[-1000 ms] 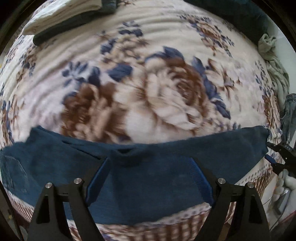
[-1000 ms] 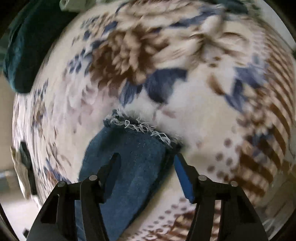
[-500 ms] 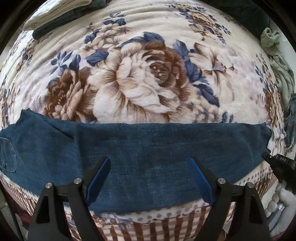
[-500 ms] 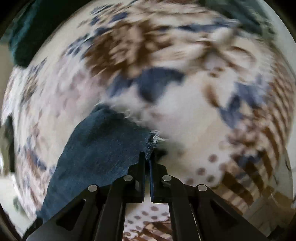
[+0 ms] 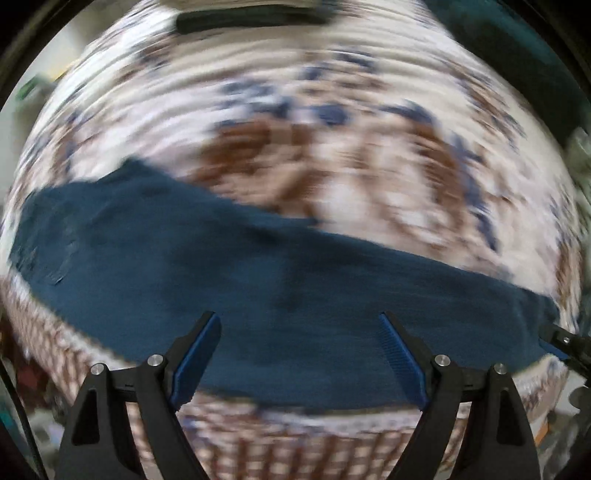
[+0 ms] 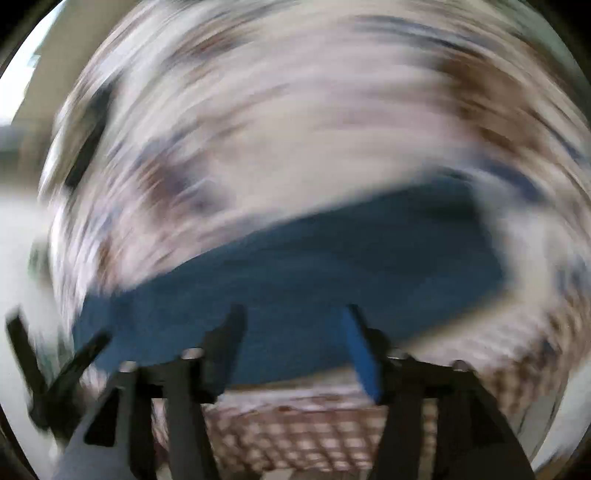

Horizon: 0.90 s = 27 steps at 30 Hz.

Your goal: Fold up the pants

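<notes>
Pants [image 5: 280, 295] being laid out lengthwise along near edge of bed blanket [image 5: 332, 110], crosswise folds not yet made. Left tongs [image 5: 299, 354] being held wide, empty. Right tongs [image 6: 291, 347] just being opened, nothing gripped.

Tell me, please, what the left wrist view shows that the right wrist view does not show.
Only the left wrist view shows the dark folded pile at the far edge and the right gripper at the pants' end. Only the right wrist view shows the left gripper entering at its left edge. Both show the blue pants laid out long on the floral blanket, and both grippers with jaws open; the right gripper's jaws have just been opening, nothing pinched between them. Both views are blurred.
</notes>
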Available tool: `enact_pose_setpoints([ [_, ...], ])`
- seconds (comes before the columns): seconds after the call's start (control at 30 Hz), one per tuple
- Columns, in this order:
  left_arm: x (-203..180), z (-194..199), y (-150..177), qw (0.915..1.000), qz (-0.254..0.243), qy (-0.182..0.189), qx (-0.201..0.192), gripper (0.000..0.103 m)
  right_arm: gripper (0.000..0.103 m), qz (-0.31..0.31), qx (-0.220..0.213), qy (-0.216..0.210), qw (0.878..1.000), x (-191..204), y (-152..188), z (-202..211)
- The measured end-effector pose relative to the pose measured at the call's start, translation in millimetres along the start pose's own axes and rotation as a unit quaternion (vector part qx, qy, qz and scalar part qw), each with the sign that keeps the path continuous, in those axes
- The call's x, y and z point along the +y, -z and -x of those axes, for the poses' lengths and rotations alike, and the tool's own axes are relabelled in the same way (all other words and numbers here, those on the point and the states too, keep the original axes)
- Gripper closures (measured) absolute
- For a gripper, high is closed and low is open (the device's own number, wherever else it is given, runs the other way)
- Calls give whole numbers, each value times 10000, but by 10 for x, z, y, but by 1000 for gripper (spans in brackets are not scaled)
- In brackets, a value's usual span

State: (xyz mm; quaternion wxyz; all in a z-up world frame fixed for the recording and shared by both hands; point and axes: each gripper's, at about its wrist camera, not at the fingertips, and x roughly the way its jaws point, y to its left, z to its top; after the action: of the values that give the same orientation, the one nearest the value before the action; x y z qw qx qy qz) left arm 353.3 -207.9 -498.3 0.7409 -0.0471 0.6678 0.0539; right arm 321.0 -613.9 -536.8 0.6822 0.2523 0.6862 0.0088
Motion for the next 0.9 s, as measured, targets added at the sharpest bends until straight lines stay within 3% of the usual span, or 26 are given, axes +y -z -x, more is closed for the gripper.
enact_pose_setpoints([
  [0.13,593,-180,-64,9985,388,-370,81,17,39,1762,530,-130,9828,1398,-54,-509],
  [0.17,762,-257,-89,9977,476,-465,94,17,39,2251,635,-78,9722,1782,-73,-707],
  [0.23,965,-358,-110,9969,532,-554,160,17,39,2885,781,95,9542,2191,-42,-947],
  [0.27,1070,-424,-136,9966,557,-570,204,17,39,3307,882,238,9393,2455,-43,-1144],
  [0.37,1223,-531,-179,9969,533,-525,236,17,40,3917,1234,513,9104,2848,-42,-1536],
  [0.43,1288,-602,-194,9971,516,-476,302,17,73,4216,1392,580,8942,2969,-27,-1712],
  [0.47,1315,-625,-194,9971,534,-431,330,17,85,4129,1458,509,8976,2988,-70,-1765],
  [0.5,1339,-649,-193,9970,555,-401,352,17,91,3897,1419,486,9087,2963,-135,-1778],
  [0.57,1430,-705,-177,9968,598,-336,411,17,94,3367,1360,351,9311,2843,-255,-1771],
  [0.6,1473,-707,-149,9967,620,-311,431,17,100,2945,1320,282,9461,2731,-312,-1745],
  [0.63,1509,-721,-139,9964,661,-264,457,17,102,2650,1313,328,9547,2633,-341,-1744],
  [0.73,1566,-747,-121,9963,688,-162,495,17,100,1502,1527,-135,9767,2397,-505,-1759],
  [0.83,1686,-722,-135,9966,673,-52,472,17,90,1697,1528,-411,9727,2567,-575,-1583],
  [0.87,1692,-700,-146,9970,643,-24,437,17,75,1919,1480,-471,9690,2689,-592,-1513],
  [0.9,1689,-683,-160,9972,620,-15,410,17,53,2067,1456,-474,9663,2739,-569,-1446],
])
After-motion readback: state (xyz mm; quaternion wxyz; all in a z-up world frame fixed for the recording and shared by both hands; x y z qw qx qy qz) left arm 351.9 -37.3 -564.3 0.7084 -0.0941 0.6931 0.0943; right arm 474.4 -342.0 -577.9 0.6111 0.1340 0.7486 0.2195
